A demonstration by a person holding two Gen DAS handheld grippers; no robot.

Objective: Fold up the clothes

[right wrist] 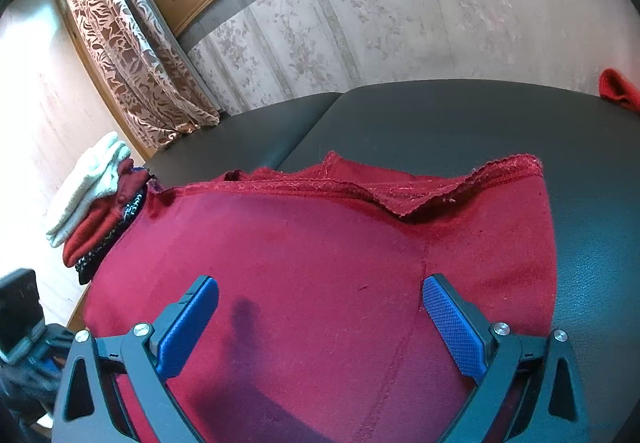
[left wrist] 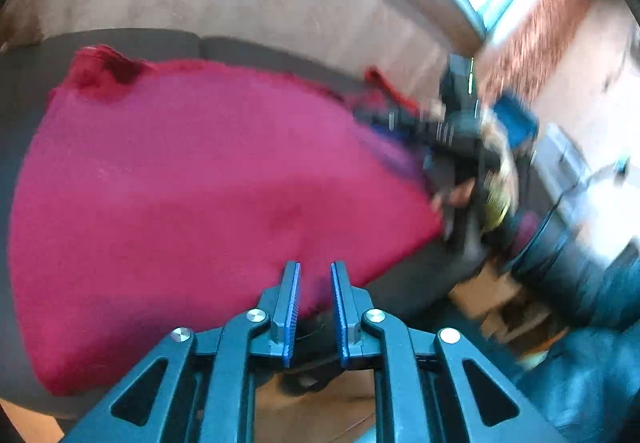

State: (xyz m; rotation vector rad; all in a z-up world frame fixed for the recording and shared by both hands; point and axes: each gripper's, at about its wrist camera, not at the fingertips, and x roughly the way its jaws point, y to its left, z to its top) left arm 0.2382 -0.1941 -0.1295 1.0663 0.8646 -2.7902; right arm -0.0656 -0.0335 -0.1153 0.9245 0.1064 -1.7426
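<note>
**Red garment spread on the dark surface, both tools above it**

Your left tool [left wrist: 315, 307] sits nearest you, its blue-padded fingers [left wrist: 291, 311] drawn in to a narrow gap with nothing between them; they hang at the near edge of the red garment [left wrist: 192, 195], and you cannot tell whether they touch the cloth. The tool points forward and slightly down across the fabric.

Your right tool [right wrist: 320, 327] is spread wide, its two blue pads [right wrist: 454, 327] well apart and nothing held. It hovers low over the garment, aimed along the cloth toward the wall, with its shadow falling on the fabric between the fingers.

The garment lies flat on the dark padded surface [right wrist: 500, 123], covering most of the near part. Its far hem is rumpled and turned up in a loose fold.

In the left wrist view your right tool shows as a blurred dark shape at the garment's right edge.

Beyond the garment's left corner, a stack of folded clothes [right wrist: 94, 203] rests at the surface's edge, white on top. Farther back hang a patterned curtain [right wrist: 128, 39] and striped wallpaper [right wrist: 400, 15].
</note>
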